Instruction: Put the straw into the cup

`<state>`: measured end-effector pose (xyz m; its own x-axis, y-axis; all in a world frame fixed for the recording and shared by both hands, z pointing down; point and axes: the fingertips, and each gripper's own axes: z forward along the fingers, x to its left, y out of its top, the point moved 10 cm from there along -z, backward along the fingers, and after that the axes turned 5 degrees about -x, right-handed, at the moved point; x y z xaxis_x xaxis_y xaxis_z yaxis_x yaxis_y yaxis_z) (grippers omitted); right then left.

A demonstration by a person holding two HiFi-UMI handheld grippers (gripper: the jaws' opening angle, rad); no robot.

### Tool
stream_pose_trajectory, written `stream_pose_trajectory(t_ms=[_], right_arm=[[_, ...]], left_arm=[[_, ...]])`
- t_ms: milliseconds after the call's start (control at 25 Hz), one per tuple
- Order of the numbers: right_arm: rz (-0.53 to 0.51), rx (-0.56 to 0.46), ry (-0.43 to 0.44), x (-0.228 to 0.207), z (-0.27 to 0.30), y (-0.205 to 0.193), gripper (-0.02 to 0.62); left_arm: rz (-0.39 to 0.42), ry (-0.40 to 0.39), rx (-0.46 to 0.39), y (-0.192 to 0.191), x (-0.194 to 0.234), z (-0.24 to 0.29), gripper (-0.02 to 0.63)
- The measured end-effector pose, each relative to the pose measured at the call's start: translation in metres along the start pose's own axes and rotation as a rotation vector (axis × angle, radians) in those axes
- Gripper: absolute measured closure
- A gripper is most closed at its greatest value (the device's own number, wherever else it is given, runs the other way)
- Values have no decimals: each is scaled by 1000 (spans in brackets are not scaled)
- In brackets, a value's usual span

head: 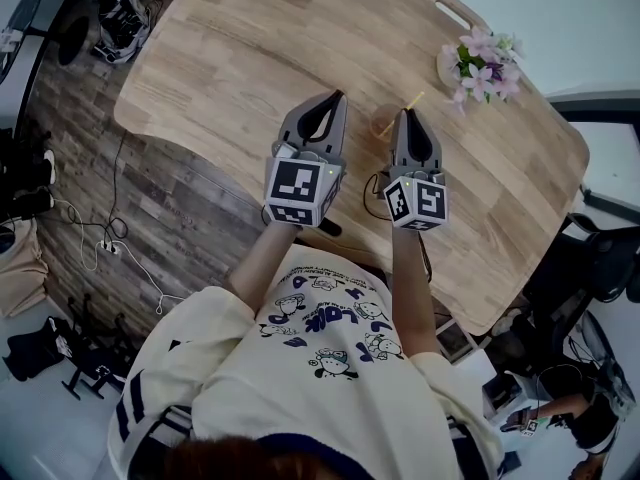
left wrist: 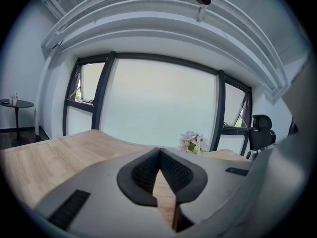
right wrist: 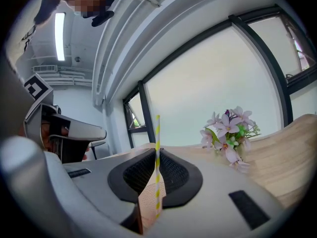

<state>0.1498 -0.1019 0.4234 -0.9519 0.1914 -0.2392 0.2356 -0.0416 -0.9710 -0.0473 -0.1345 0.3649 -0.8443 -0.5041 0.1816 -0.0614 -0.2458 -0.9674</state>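
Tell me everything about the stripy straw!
The straw is thin and straight, striped yellow and white, and looks like paper. It stands upright, pinched between the black ribbed jaws of the right tool, which is shut on it. Its top pokes above the tool's tips, and the rest runs down between the jaws.

straw (right wrist: 157,152): yellow-white stripes, upright | cup (head: 384,126): brownish, open top up

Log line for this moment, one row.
left gripper shut, empty | right gripper shut on straw | cup on table
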Motion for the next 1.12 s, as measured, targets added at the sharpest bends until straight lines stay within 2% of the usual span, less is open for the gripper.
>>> stream_pose_trajectory(t_ms=[280,560,840,1040,1120], right_arm=[[7,19,6,1,3,-2,519],[-16,2,-2,3,1,9,515],[-67,-62,-57,12,-4,44,515],[-101,-132,-66,18,-11,62,574],[-109,-148,-64,20,-14,65,574]], left_arm=[[-5,-3,5,-2,0,1,574],[-9,-3,-3,0,-2,2,575],[-8,-15,-24,4,-5,4,574],[-2,-30,-39,8,-11,6,575],[8,-38,-48,10,-14,7,574]])
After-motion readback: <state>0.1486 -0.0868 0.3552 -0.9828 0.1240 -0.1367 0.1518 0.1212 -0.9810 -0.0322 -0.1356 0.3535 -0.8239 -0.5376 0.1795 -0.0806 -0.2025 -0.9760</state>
